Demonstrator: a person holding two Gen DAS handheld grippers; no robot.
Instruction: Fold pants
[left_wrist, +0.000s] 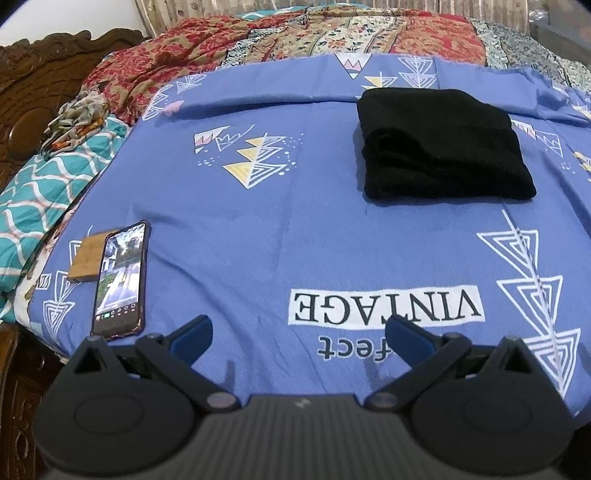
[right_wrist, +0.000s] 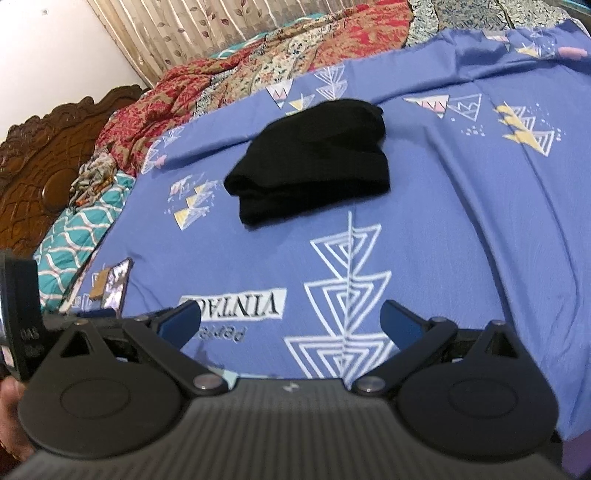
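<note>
The black pants (left_wrist: 443, 144) lie folded into a compact stack on the blue printed bedsheet (left_wrist: 295, 240), toward the far right in the left wrist view. In the right wrist view the pants (right_wrist: 314, 162) sit at centre, far from the fingers. My left gripper (left_wrist: 299, 332) is open and empty, held over the sheet's near edge by the "VINTAGE" print. My right gripper (right_wrist: 290, 317) is open and empty, also well short of the pants. The left gripper's body shows at the left edge of the right wrist view (right_wrist: 22, 317).
A phone (left_wrist: 120, 280) with a lit screen lies on the sheet at near left, beside a small brown card (left_wrist: 86, 262). Patterned red quilts (left_wrist: 295, 33) are heaped at the back. A teal blanket (left_wrist: 48, 192) and carved wooden headboard (left_wrist: 33, 92) are at the left.
</note>
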